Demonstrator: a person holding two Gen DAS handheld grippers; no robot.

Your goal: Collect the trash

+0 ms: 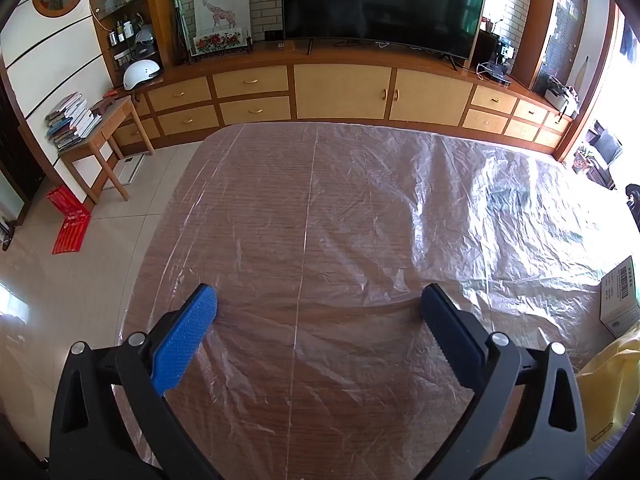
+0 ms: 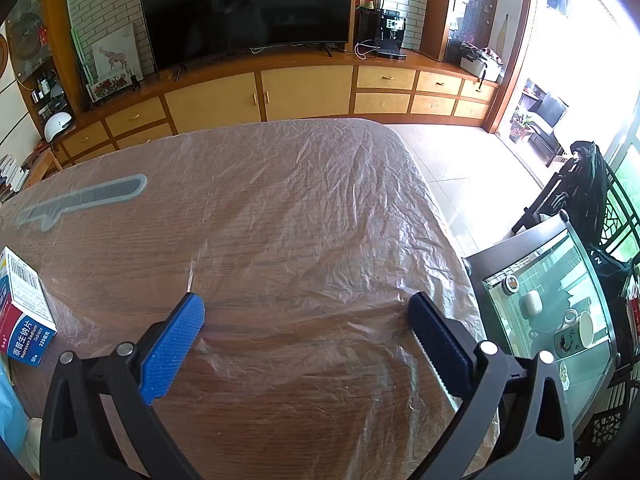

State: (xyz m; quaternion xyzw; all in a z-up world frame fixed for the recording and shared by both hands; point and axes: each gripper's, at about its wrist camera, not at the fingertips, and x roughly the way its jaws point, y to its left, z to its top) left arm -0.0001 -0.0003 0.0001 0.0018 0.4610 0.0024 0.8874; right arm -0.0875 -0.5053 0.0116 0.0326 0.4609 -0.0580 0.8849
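A wooden table (image 1: 320,220) under a crinkled clear plastic sheet fills both views. My left gripper (image 1: 318,300) hangs above it, blue pads spread wide, nothing between them. A small cardboard box (image 1: 620,300) with a barcode label sits at the right edge of the left wrist view, beside a yellow bag (image 1: 612,392). My right gripper (image 2: 306,306) is open too, over bare table (image 2: 300,220). In the right wrist view a white, red and blue medicine box (image 2: 24,312) lies at the far left, well left of the gripper. Something blue (image 2: 10,412) shows below it.
A long TV cabinet (image 1: 340,92) with a large television (image 1: 380,4) runs along the back wall. A small desk with books (image 1: 100,128) and a red bag (image 1: 70,220) stand left. A glass-topped side table (image 2: 556,304) with a mug and a dark chair (image 2: 580,192) stand right.
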